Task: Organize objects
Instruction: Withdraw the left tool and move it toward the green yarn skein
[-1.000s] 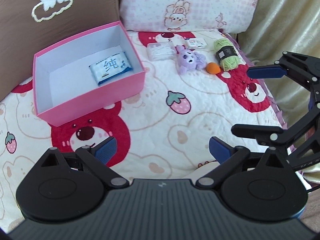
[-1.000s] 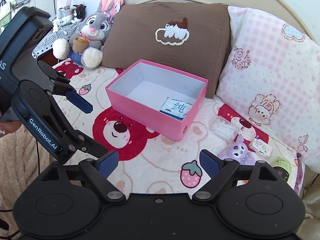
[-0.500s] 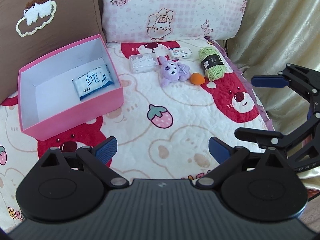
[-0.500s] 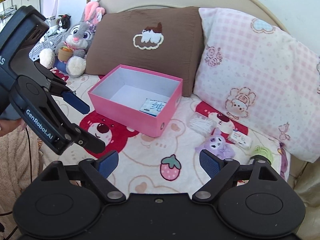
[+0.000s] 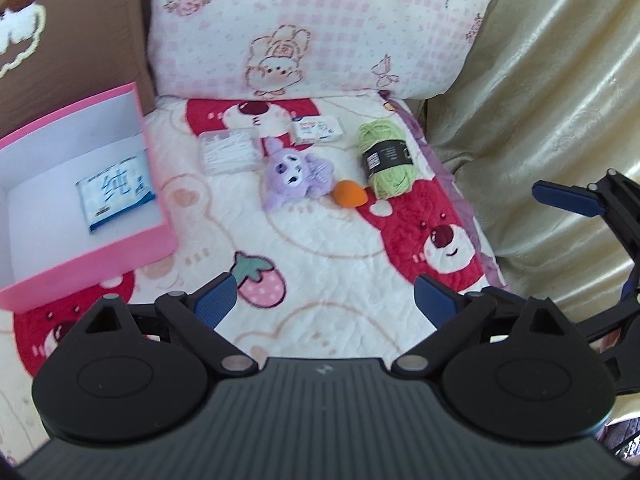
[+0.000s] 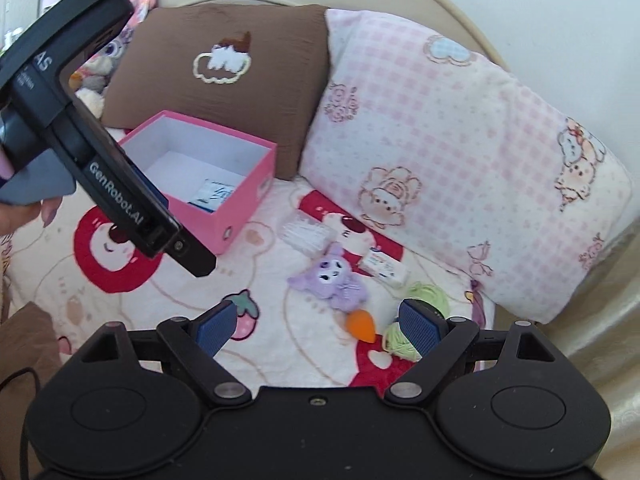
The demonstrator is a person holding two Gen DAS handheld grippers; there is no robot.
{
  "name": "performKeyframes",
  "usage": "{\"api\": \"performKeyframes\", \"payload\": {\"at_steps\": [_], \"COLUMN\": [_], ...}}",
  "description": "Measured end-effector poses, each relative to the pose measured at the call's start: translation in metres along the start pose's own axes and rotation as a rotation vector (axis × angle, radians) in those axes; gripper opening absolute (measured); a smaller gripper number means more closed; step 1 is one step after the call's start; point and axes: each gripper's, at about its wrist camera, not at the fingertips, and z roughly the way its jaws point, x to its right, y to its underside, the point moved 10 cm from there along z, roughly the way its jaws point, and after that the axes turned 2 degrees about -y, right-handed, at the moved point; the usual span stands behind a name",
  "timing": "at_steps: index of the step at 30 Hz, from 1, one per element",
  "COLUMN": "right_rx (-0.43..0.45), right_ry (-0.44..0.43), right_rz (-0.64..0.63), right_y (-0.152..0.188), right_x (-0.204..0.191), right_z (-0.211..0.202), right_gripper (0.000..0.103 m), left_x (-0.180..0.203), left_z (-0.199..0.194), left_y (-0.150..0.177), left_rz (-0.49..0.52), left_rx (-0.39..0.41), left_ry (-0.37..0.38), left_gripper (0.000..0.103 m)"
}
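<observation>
Nearest to us, our left gripper and right gripper both hang released over the bed with nothing between their jaws; the left one's jaws have just been closing a little, though they stand wide. Past them, towards the bed's far right corner, five things lie loose and unsorted: an orange sponge touching a purple plush toy, a green ball of yarn just beside the sponge near the right edge, then a clear box of cotton swabs and a small white packet up against the pink pillow. At the left, by the brown pillow, the pink box holds a single pack of tissues, so we judge the sorting barely begun. Against the earlier frames, both grippers have swung rightward: the loose cluster sits closer and more central, while the box has slid towards the left margin of both views.
</observation>
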Motion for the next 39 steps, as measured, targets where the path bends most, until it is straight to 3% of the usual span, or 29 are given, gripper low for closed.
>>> {"api": "performKeyframes", "payload": {"at_steps": [10,24,29,36,39], "right_rx": [-0.018,-0.082,-0.142,-0.135,-0.147], "right_ry": [-0.010,-0.018,-0.097,-0.004,0.085], "right_rz": [0.215,0.310,0.495,0.460,0.337], "right_y": [0.019,0.037,0.050,0.062,0.068], "right_x": [0.048,0.074,0.075,0.095,0.101], "right_z": [0.048,0.086,0.117,0.153,0.166], "right_gripper": [0.087,0.085,0.083,0.082,0.082], "left_x": [0.017,0.035,0.037,0.041,0.042], "left_z": [0.048,0.104,0.122,0.155,0.171], "left_y": [-0.031,-0.056,-0.070,-0.081,-0.083], "left_rz": [0.006,0.009,-0.039,-0.055,-0.078], "left_rx": [0.011,0.036,0.076,0.085,0.075], "left_ry": [0.030,0.101,0.130,0.160,0.187], "left_gripper": [0.095,0.093,0.093,0.093,0.093]}}
